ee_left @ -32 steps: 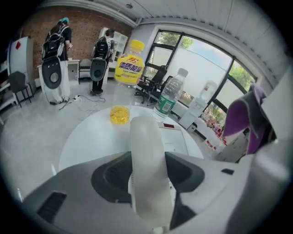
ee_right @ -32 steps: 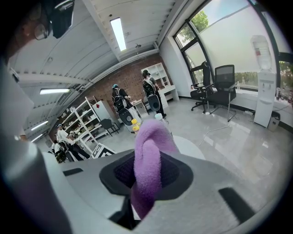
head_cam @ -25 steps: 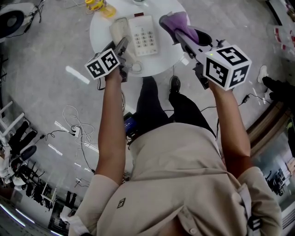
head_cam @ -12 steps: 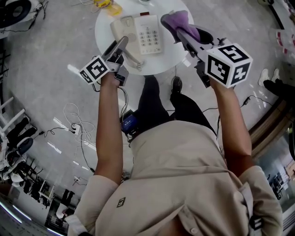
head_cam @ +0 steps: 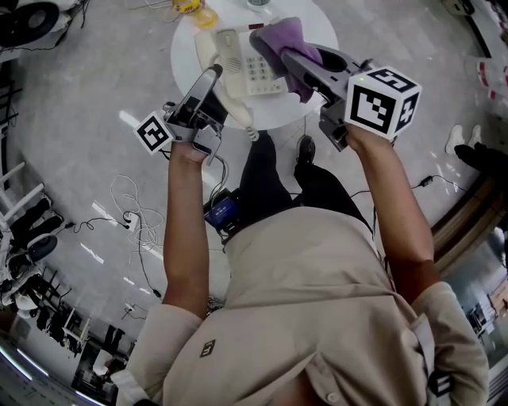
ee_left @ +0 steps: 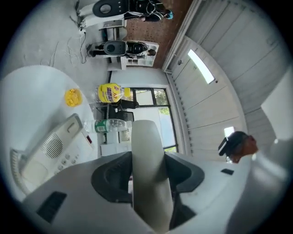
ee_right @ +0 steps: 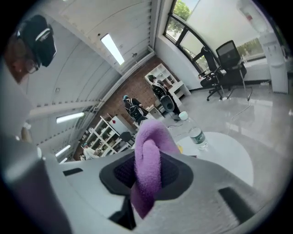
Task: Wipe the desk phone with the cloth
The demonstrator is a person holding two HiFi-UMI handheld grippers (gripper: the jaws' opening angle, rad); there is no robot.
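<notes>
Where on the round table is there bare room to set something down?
Bare: the table between the desk phone, the yellow item and the rim; also beside the water bottle, out to the rim. Crowded: the middle, where the cloth hangs over the desk phone.

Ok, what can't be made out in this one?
- Head view: whether the cloth touches the desk phone; the right gripper and cloth cover the contact.
- Right gripper view: phone mostly hidden behind cloth and jaws.
- Left gripper view: handset's lower end hidden by the left gripper; bottle label too small.
- Head view: yellow object cut by top edge.
</notes>
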